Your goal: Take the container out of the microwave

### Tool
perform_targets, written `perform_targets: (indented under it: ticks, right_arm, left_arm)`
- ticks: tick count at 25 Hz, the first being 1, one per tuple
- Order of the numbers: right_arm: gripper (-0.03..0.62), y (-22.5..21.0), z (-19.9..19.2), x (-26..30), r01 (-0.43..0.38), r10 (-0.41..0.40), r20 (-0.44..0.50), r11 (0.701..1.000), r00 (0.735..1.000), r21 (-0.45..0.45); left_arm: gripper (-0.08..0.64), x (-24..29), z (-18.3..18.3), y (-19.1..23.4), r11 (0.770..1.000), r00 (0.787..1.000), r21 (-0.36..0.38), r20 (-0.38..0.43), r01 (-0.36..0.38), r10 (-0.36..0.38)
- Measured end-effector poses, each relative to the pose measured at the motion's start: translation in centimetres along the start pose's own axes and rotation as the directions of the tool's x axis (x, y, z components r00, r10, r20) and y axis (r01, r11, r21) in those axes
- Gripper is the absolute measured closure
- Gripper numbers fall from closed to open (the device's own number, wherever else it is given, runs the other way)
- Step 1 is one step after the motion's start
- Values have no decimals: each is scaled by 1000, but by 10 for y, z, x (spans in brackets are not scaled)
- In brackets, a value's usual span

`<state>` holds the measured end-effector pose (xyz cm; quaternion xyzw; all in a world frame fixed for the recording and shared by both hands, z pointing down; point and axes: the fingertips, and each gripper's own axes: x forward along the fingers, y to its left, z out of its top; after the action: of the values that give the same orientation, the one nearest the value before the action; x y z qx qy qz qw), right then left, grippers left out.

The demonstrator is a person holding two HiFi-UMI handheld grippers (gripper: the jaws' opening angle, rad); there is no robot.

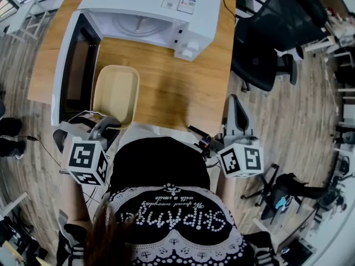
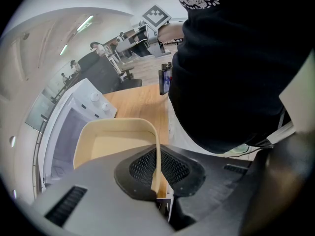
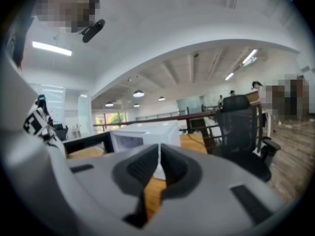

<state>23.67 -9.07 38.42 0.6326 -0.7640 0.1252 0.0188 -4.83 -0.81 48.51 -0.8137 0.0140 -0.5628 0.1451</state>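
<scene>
Container: cream, rounded-rectangular, out of the microwave. It sits upright on the wooden table, in front of the oven's open cavity and beside the microwave door, which is swung out to the left in the head view. The container's near end lies close to the table's front edge.

Left gripper: points steeply down at the container's near end. In the left gripper view the jaws are almost fully together, with the container's thin side wall pinched between the two ribbed pads. The grip is on the wall and rim only, and the rest of the container extends away from the gripper toward the microwave.

Right gripper: held near level at the table's right front corner, well apart from the container. In the right gripper view its jaws are closed tip to tip with nothing between them. Beyond them are the table edge, the microwave and a black office chair.
</scene>
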Motion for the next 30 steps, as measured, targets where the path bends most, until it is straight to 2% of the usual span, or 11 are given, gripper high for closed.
perform_targets:
  ticks: [30]
  right_arm:
    - [557, 8, -3, -3, -4, 4, -18, 999, 1000, -32]
  left_arm:
    - [525, -2, -7, 2, 1000, 1000, 12, -11, -16, 16]
